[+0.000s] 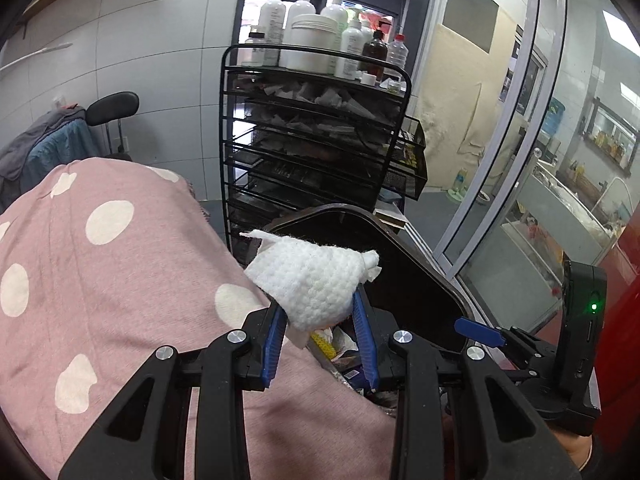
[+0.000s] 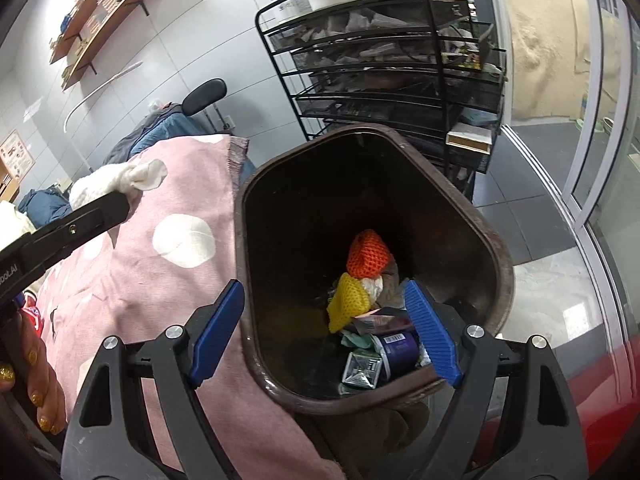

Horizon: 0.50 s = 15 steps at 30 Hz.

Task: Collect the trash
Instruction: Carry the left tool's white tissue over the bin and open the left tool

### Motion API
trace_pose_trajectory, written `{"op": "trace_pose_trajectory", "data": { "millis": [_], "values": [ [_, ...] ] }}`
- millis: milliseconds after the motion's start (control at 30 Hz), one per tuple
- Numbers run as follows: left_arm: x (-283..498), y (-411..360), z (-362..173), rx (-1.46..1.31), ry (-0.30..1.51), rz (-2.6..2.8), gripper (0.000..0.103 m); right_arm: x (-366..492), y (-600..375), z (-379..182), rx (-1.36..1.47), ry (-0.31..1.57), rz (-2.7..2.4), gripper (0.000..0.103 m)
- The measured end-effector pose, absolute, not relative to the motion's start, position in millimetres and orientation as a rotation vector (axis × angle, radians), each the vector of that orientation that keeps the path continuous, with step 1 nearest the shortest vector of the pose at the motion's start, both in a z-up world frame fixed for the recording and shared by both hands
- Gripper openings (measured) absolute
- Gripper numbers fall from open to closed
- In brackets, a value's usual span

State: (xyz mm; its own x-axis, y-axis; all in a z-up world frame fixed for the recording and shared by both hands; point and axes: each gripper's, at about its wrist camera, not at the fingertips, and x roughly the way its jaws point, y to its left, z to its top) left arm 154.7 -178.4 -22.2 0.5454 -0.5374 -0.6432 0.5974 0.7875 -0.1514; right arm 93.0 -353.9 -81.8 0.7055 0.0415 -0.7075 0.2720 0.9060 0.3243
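Note:
My left gripper is shut on a crumpled white textured wipe and holds it in the air at the near rim of the dark brown trash bin. In the right wrist view the same wipe shows at the left, above the pink cover. My right gripper is open and empty, its fingers straddling the bin's near rim. The bin holds an orange mesh piece, a yellow mesh piece, a foil wrapper and a dark blue container.
A pink cover with white dots lies left of the bin. A black wire shelf trolley with white bottles on top stands behind the bin. A glass partition is on the right, a red surface at bottom right.

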Motion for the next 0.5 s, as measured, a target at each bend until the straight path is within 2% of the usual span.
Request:
{"op": "trace_pose_trajectory", "data": {
  "millis": [400, 500],
  "values": [
    [169, -213, -36, 0.186, 0.786, -0.692, 0.034, 85, -359, -89, 0.433, 0.806, -0.149, 0.082],
    [172, -215, -38, 0.182, 0.798, -0.694, 0.041, 83, -358, -91, 0.429, 0.813, -0.153, 0.082]
  ]
}}
